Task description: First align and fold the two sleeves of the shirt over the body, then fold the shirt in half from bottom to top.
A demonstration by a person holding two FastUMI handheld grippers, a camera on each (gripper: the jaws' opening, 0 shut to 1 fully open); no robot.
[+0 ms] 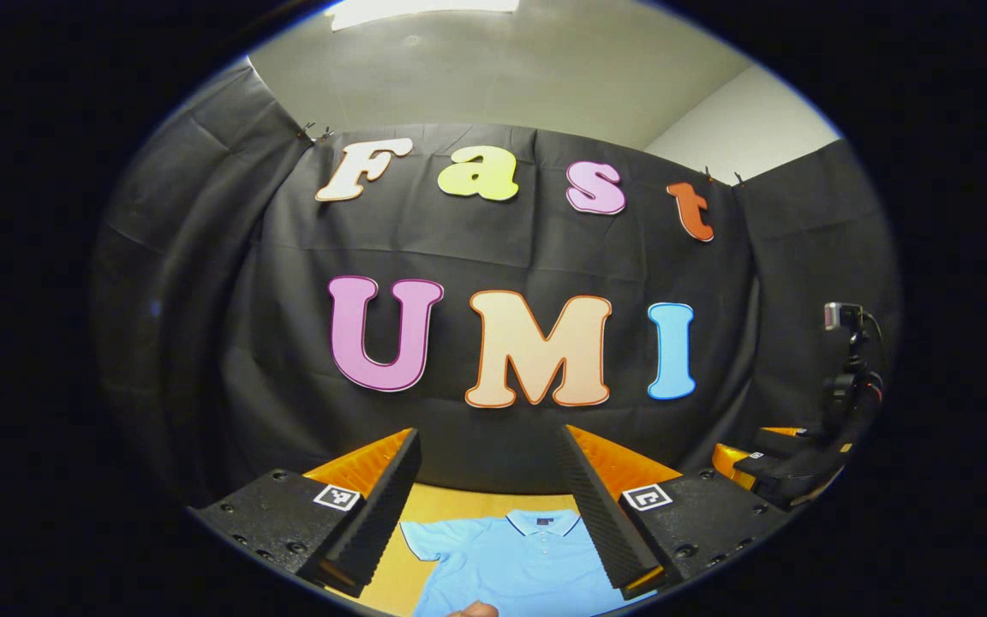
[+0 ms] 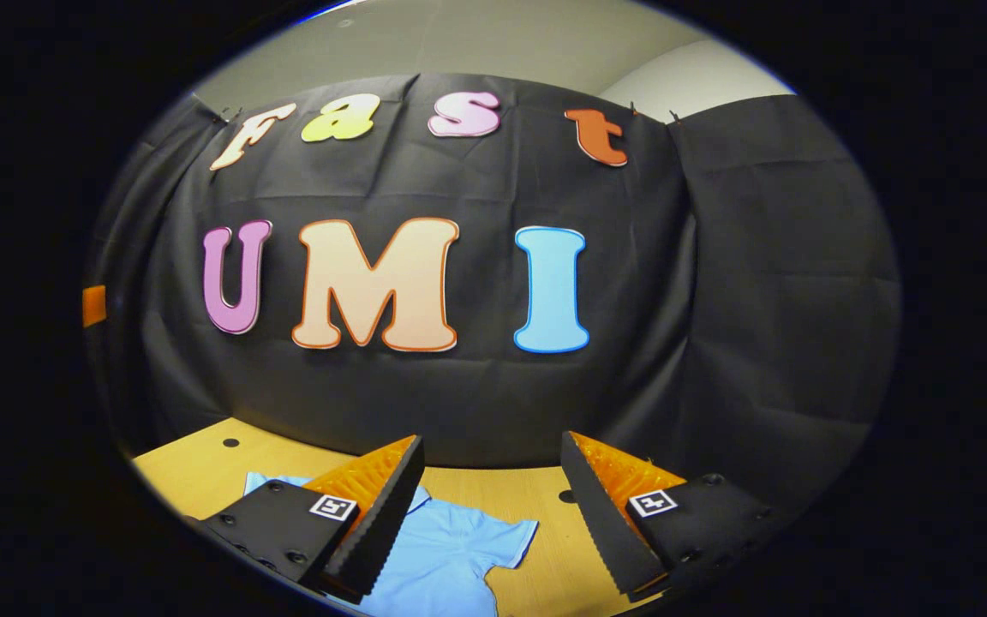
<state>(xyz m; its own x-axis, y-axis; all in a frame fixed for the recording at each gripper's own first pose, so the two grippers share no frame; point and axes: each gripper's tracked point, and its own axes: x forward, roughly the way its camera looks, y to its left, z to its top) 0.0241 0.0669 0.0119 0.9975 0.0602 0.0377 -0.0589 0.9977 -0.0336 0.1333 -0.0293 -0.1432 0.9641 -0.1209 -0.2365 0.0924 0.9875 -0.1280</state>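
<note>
In the left gripper view, our left gripper [image 1: 487, 514] is up in the air with its fingers spread wide and nothing between them. Below them we see the blue polo shirt [image 1: 519, 561] lying flat on the wooden surface [image 1: 442, 506]. Its collar points to the far edge, next to the black cloth wall. One short sleeve [image 1: 425, 540] sticks out to the side, not folded. Off to the side we see our right gripper [image 1: 789, 471], far from the shirt. We can see a tiny dark tag inside the collar, but it is too small to read.

In the right gripper view, our right gripper [image 2: 489, 523] is up high too, fingers spread wide and holding nothing. The shirt [image 2: 442, 557] lies near the front edge of the surface [image 2: 202, 471], and its other sleeve [image 2: 506, 540] is out flat as well.

We think nothing is done yet. Both sleeves need folding in, then the bottom must go up to the top. Each finger block has a small square black-and-white marker, with no words.
</note>
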